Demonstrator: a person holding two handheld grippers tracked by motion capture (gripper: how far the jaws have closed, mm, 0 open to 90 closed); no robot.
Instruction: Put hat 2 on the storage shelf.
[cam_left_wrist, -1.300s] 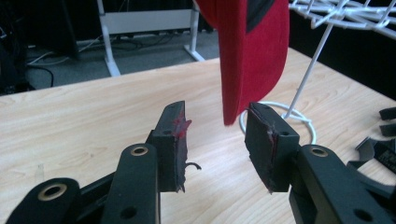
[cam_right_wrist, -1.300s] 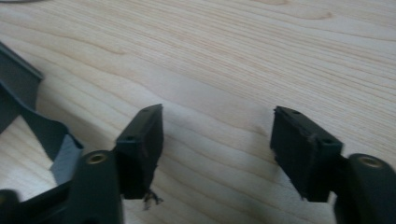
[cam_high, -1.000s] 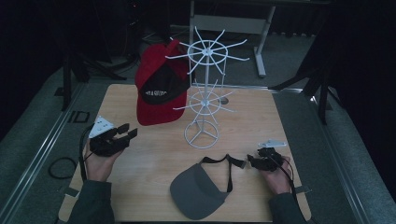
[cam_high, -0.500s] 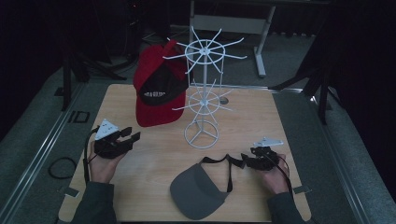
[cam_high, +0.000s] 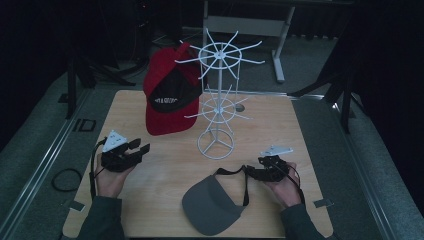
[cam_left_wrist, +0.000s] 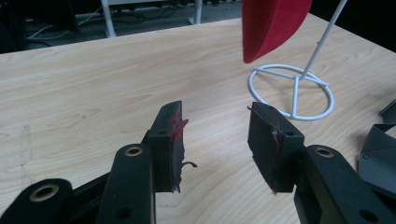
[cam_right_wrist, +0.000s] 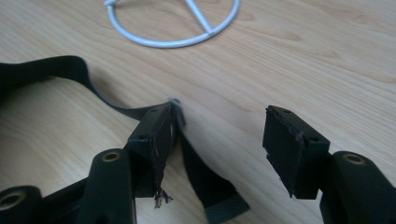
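From the high view, a white wire rack (cam_high: 217, 100) stands upright near the middle of the desk (cam_high: 300, 130), its ring base resting flat on the wood. A red cap (cam_high: 167, 95) hangs on the rack's left side, brim pointing down toward the desk. In front of the rack lies a grey visor (cam_high: 212, 210), brim toward the person, its black strap (cam_high: 232, 172) running back and right toward the right tongs (cam_high: 257, 172). The left tongs (cam_high: 137, 150) sit left of the rack, aimed at its base. In the left gripper view the left tongs (cam_left_wrist: 215, 135) stand wide open and empty above bare wood, the rack's base ring (cam_left_wrist: 292, 91) ahead to the right, the cap's edge (cam_left_wrist: 271, 25) above it. In the right gripper view the right tongs (cam_right_wrist: 219, 135) are wide open, gripping nothing; the strap (cam_right_wrist: 205, 182) passes under and against one jaw, the base ring (cam_right_wrist: 173, 21) beyond.
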